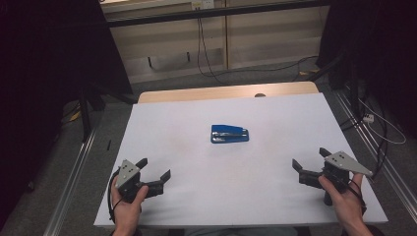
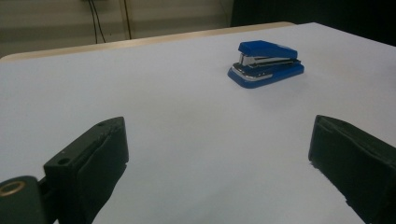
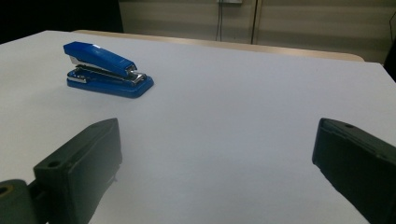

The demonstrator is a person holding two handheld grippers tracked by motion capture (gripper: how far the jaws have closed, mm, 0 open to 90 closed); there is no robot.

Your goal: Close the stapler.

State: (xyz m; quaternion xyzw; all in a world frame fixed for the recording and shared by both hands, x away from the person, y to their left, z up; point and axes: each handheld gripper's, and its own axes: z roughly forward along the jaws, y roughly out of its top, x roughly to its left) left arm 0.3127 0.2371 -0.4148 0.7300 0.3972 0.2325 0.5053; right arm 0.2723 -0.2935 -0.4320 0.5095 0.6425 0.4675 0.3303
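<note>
Mid-table: blue stapler (image 1: 229, 133), nothing btwn it & hand-held grippers (both open).

Left hand-held gripper (image 1: 156, 168), right hand-held gripper (image 1: 310, 161): black blocky jaws, grey three-cornered top plates, black cables.

White tabletop (image 1: 196, 162) mid-frame with a wooden far edge (image 1: 226, 92), grey carpet floor (image 1: 44, 196) around it, beige wall panels (image 1: 265, 34) at top, black cables (image 1: 204, 54) hanging, dark curtains (image 1: 49, 59) either side

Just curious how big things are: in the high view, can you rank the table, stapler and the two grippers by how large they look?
1. white table
2. left gripper and right gripper: look alike, unranked
3. blue stapler
</note>
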